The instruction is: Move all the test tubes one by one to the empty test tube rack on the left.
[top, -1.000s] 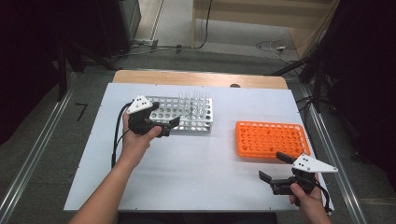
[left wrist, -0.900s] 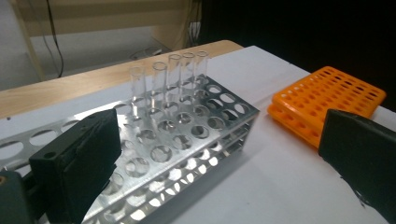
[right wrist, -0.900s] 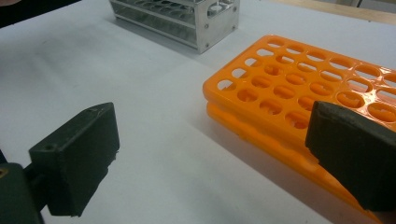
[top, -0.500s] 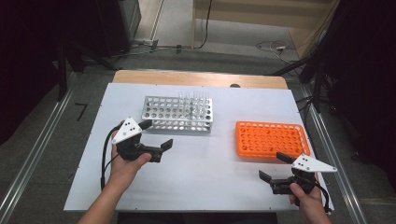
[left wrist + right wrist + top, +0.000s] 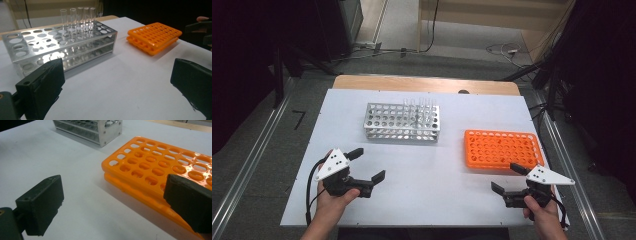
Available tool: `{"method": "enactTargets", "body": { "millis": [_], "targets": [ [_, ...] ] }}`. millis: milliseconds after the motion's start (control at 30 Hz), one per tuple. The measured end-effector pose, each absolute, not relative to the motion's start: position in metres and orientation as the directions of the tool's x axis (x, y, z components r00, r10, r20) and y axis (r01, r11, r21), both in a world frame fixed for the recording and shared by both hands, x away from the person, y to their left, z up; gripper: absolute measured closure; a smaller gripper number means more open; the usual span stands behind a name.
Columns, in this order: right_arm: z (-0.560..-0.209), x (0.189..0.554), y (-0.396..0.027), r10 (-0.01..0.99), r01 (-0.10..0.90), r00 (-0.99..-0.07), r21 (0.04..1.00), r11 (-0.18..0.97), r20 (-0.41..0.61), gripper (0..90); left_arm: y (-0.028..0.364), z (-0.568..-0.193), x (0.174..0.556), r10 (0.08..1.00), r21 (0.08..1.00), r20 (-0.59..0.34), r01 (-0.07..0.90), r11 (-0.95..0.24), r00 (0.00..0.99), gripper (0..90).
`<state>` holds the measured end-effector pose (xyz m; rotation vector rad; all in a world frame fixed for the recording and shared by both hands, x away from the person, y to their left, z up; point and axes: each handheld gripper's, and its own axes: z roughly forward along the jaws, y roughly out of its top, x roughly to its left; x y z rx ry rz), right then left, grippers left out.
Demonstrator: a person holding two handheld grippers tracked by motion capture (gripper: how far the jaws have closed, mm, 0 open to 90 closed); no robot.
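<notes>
Left gripper [image 5: 365, 166]: fingers apart, empty, near tabletop's front-left corner.
Right gripper [image 5: 507, 179]: fingers apart, empty.
Tip: grip one glass tube [image 5: 75, 21] upright from metal rack [image 5: 387, 127].

Bare desk [image 5: 437, 170] lies open between the left gripper [image 5: 366, 165] and the right gripper [image 5: 507, 179]. The metal rack [image 5: 402, 122] with upright glass tubes [image 5: 422, 106] blocks the far-left side; the orange rack [image 5: 503, 148] stands just beyond the right gripper. A clear lane runs between both racks.
</notes>
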<state>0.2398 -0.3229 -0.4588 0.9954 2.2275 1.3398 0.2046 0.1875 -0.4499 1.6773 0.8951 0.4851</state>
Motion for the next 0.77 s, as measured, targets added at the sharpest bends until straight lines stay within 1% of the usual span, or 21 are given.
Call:
{"method": "enactTargets", "body": {
  "millis": [200,333,500,767],
  "targets": [
    [-0.461,0.241,-0.327,0.732,0.393,-0.679,0.871,0.295,0.058,1.5,0.208,-0.456,0.19,0.775,0.947,-0.127,0.308,-0.091,0.619,0.0],
    [-0.462,0.242,-0.33,0.735,0.394,-0.675,0.873,0.288,0.063,1.5,0.221,-0.458,0.184,0.786,0.947,-0.154,0.315,-0.054,0.598,0.0],
    [-0.464,0.244,-0.331,0.74,0.403,-0.669,0.869,0.288,0.065,1.5,0.227,-0.462,0.185,0.802,0.946,-0.136,0.317,-0.07,0.581,0.0],
    [-0.465,0.245,-0.332,0.742,0.405,-0.668,0.868,0.288,0.065,1.5,0.226,-0.466,0.188,0.801,0.941,-0.144,0.33,-0.07,0.581,0.0]
  ]
}}
